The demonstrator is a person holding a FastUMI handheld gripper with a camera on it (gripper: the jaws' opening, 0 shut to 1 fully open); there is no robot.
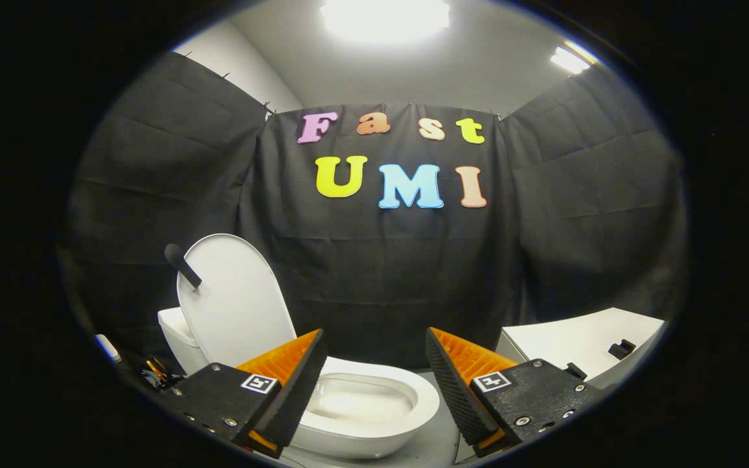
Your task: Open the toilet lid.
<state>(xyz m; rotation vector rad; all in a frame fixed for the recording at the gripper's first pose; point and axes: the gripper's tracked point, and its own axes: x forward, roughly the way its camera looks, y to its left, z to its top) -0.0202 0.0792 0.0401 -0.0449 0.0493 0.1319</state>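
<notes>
Holding my gripper wide open and empty, I see the smooth oval lid upright behind the glossy bowl.

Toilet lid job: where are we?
Done: the lid stands upright, leaning back toward the tank, and the bowl is uncovered. In hand: nothing; the tongs are open, apart from the lid, with the bowl beyond them. Left: apparently nothing.

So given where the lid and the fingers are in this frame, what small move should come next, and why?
Probably just draw the gripper back and stop. The toilet lid already stands raised, leaning back by the tank, the bowl lies exposed, and the fingers are spread apart holding nothing.
</notes>
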